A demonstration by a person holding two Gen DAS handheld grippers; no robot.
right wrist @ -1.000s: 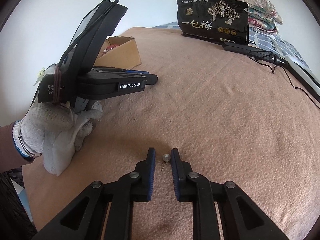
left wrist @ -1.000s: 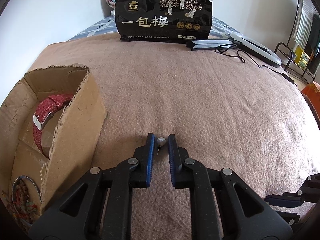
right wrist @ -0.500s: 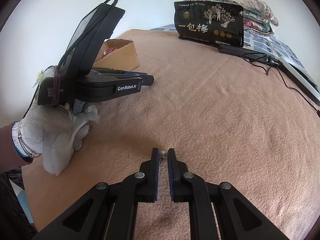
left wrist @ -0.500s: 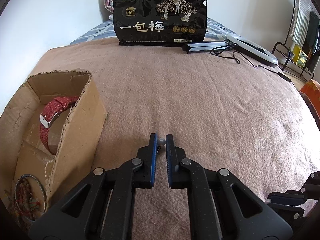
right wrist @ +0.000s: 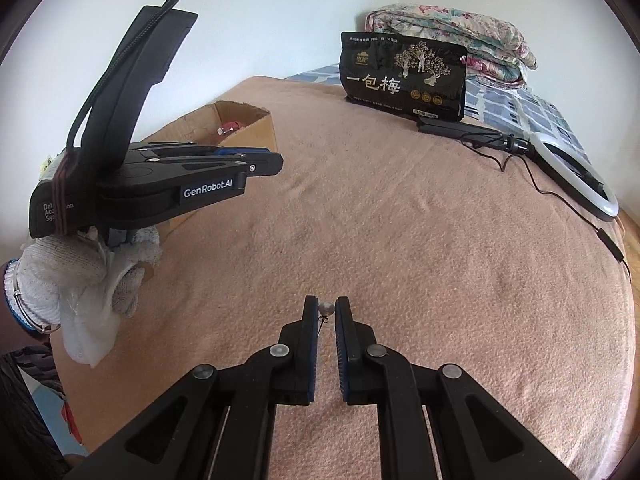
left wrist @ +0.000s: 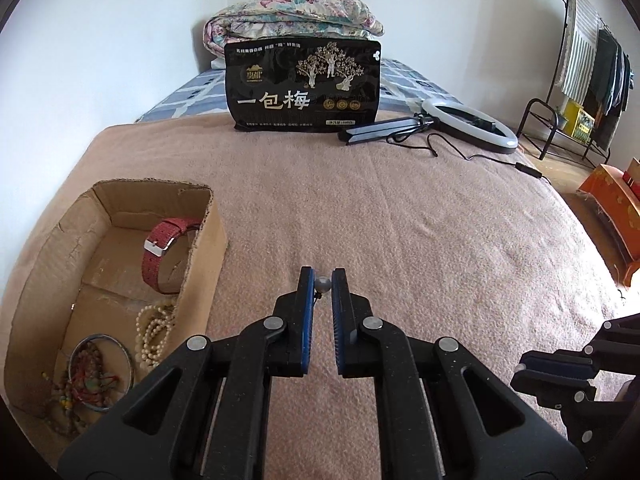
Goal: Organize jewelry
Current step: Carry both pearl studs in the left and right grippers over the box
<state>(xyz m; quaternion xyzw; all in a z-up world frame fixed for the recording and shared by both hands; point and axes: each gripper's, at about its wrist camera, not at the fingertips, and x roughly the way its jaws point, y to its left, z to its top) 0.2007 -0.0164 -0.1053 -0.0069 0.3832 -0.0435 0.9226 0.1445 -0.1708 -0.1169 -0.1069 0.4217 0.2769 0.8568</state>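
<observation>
My left gripper (left wrist: 322, 277) is shut on a small grey pearl stud earring (left wrist: 323, 285), held above the pink blanket (left wrist: 400, 208). A second pearl stud earring (right wrist: 327, 309) is pinched at the tips of my right gripper (right wrist: 326, 303), also off the blanket. To the left stands an open cardboard box (left wrist: 200, 248) holding a red watch strap (left wrist: 160, 248), a pearl necklace (left wrist: 150, 336), a bangle (left wrist: 100, 372) and bead bracelets. In the right wrist view the left gripper (right wrist: 276, 162) hangs in front of the box (right wrist: 256, 128), held by a white-gloved hand (right wrist: 80, 276).
A black snack bag (left wrist: 304, 88) stands at the far end of the blanket, with a folded quilt (left wrist: 296, 16) behind it. A ring light (left wrist: 468, 124) with its cable lies at the far right. A clothes rack (left wrist: 592, 80) stands beyond the bed's right edge.
Both grippers closed on their earrings, which lay on the blanket between open jaws, and rose with them. The box interior now shows more fully in the left wrist view.
</observation>
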